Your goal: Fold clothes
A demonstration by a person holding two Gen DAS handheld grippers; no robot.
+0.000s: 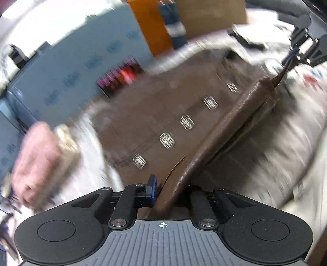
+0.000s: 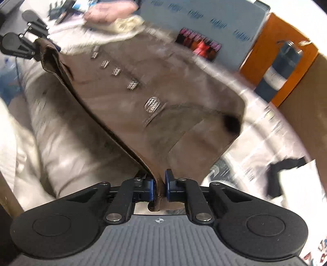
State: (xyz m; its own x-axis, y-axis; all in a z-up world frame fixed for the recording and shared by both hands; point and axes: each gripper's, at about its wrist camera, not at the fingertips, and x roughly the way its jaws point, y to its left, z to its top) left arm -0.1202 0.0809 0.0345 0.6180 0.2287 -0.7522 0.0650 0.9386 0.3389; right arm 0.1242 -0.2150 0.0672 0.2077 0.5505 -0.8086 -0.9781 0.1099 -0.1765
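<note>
A: Brown garment (image 1: pixel 163 114) is up off the white cloth (image 1: pixel 276 131), stretched between the two grippers. Left gripper (image 1: pixel 163 196) is clamped on one end of a thick folded edge; only one blue pad shows in its own view, the other hidden behind the fabric. Right gripper (image 2: pixel 160 186) has both pads pressed on the other end.

B: Risks?

A: Both grips sit right at the hem. My read: a hard pull could slip the edge out of either one, and that side would drop in a heap. The panel with the silver patches (image 1: pixel 167 140) hangs loose below the taut edge; it could swing and crease under itself when laid down. Both views are smeared, so the exact drape can't be told.

B: What's around?

A: Pink bundle (image 1: pixel 36 163) with a cream piece (image 1: pixel 67 143) against it, near the garment's hanging side. Blue-grey box (image 1: pixel 81 61) behind, an orange box (image 2: pixel 286 51) with a bottle (image 2: pixel 284 61) in front of it, brown cardboard (image 1: pixel 212 16). A black thing (image 2: pixel 286 165) lies on the cloth off to the right.

B: In the way?

A: The pink bundle, most likely, if the garment is spread that way. The cloth itself is rumpled, so a flat lay may wrinkle.
</note>
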